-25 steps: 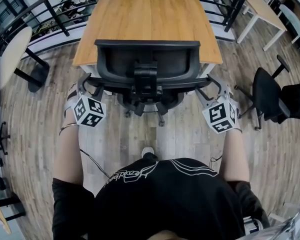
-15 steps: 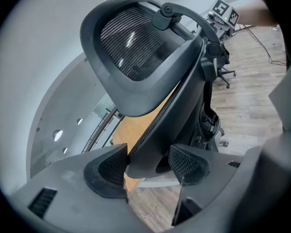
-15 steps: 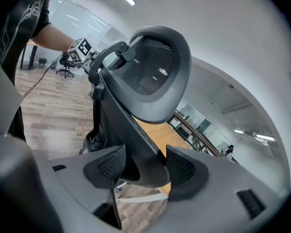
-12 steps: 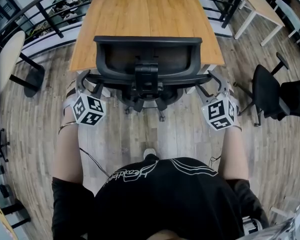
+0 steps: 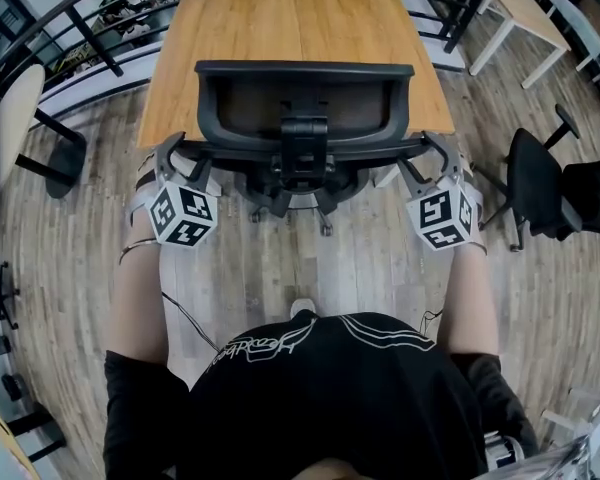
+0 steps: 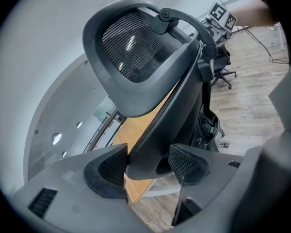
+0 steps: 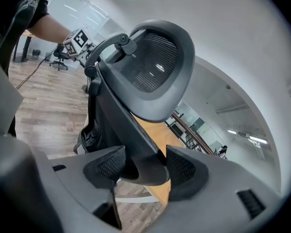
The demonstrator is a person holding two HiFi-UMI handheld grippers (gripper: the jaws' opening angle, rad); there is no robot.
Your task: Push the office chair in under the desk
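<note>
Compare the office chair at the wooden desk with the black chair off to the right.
The office chair is clamped at both sides of its backrest by the left gripper and the right gripper; the black chair on the right is untouched. The office chair faces the wooden desk, backrest near its edge; the black chair stands apart on open floor. Both are black, on spoked bases.

The left gripper (image 6: 146, 168) holds the edge of the black office chair (image 6: 136, 52) between its two jaws. The wooden desk (image 6: 120, 136) is behind.
</note>
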